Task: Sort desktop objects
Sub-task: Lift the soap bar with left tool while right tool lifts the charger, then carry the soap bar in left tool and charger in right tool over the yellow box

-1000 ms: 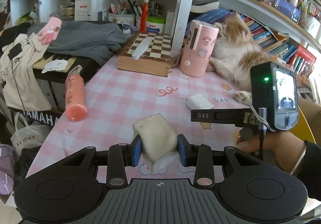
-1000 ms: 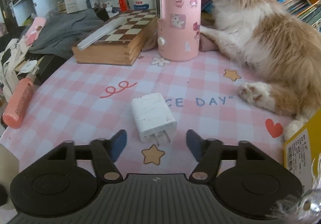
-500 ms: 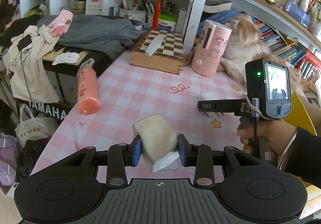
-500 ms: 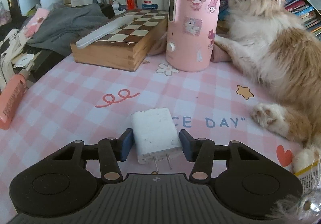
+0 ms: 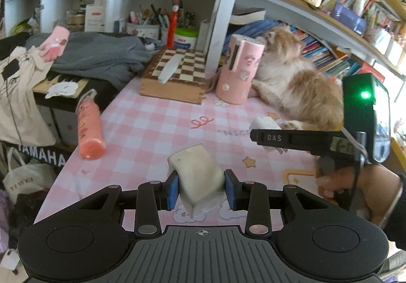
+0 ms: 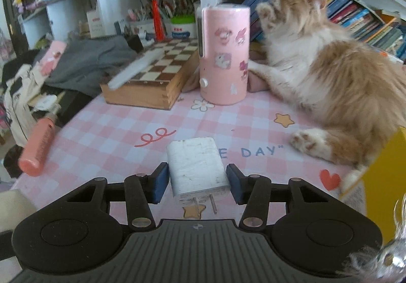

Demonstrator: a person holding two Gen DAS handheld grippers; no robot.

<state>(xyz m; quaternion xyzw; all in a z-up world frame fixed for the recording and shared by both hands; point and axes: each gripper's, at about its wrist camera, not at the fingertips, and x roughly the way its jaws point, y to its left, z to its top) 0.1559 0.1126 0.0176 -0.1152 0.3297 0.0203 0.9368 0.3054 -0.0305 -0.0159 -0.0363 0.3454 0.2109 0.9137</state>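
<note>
Above worktop point(image 6: 106, 130) near edge: left gripper point(image 5: 200, 190) fingers clamped on cream block point(image 5: 196, 171); right gripper point(image 6: 196, 182) fingers clamped on charger point(image 6: 196, 165). Pickup step done, by look; next calls for carrying both to sorting spot, clear of cat point(image 6: 330, 75).

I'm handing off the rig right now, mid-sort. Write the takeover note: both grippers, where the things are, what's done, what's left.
Left gripper: shut on a cream block, held above the pink checked tablecloth.
Right gripper: shut on the white charger, prongs pointing back toward the camera, held above the cloth.
On the desk: orange bottle lying at the left edge, chessboard box and pink canister at the back, cat lying on the right.
Done: both items picked up.
Left: set each one down; where they belong is not visible. Mind the cat's paw.
</note>
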